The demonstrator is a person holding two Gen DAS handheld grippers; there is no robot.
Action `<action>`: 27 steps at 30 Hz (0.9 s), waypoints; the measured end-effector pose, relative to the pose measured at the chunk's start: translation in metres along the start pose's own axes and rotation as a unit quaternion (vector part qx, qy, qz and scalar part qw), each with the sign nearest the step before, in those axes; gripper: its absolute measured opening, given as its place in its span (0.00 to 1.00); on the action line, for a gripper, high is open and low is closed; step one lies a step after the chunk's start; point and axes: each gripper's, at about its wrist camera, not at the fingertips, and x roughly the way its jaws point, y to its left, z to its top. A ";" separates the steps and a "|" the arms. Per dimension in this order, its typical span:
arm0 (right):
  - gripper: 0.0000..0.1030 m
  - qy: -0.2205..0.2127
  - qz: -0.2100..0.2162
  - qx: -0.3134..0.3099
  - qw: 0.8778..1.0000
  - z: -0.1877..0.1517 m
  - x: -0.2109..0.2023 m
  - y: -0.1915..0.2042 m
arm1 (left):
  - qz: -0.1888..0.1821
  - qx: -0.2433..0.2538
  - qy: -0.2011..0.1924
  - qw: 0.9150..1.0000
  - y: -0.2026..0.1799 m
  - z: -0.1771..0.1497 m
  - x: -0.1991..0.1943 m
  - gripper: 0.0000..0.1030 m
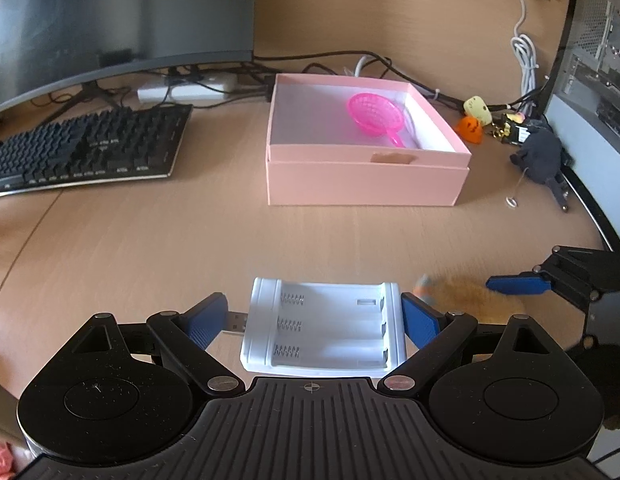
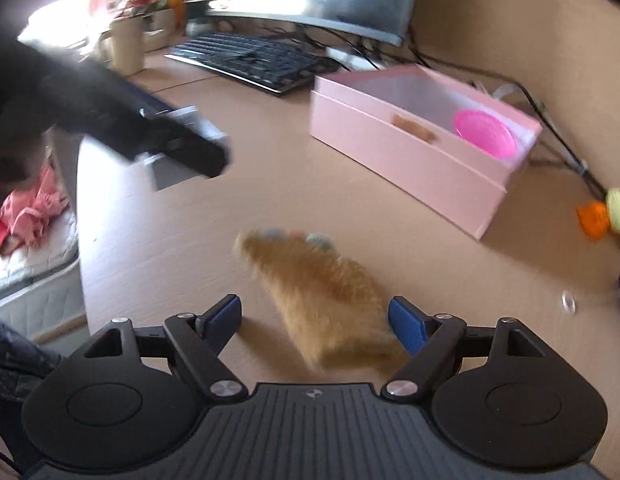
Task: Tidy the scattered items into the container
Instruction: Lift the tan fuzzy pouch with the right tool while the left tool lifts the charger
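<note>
The left gripper point(image 1: 316, 318) straddles a white battery charger point(image 1: 324, 330) lying on the wooden surface point(image 1: 157, 248), jaws spread wide and its right pad touching the charger's edge. The right gripper point(image 2: 316, 320), jaws also wide apart and holding nothing, frames a blurred tan furry toy point(image 2: 322, 292). Beyond both, the pink box point(image 1: 366, 182) holds a pink strainer point(image 1: 376, 118).
</note>
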 end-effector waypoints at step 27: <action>0.23 -0.027 -0.069 0.087 0.993 -0.008 -0.071 0.000 | -0.072 0.065 0.023 0.995 -0.048 0.001 0.007 0.92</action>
